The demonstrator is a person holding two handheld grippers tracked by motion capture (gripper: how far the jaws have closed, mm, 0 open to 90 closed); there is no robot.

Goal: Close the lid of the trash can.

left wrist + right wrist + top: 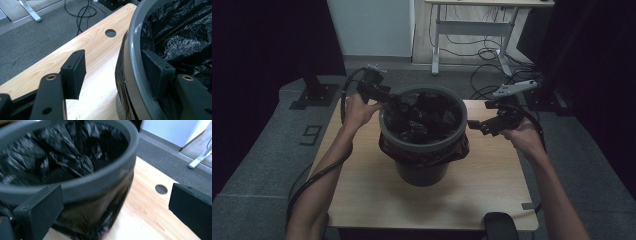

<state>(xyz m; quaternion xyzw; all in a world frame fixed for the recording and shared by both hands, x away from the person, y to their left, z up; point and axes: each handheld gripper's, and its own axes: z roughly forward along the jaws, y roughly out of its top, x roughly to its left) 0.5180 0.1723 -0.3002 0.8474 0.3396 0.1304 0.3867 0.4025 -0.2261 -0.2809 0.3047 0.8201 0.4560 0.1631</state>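
Though black-lined, grey-rimmed bin (422,137)

Right gripper (112,205), jaws apart, beside the grey bin (100,182) lined with black bag (62,157).

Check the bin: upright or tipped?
Upright: the bin stands on its base on the table, its grey rim ring facing up, black bag inside.
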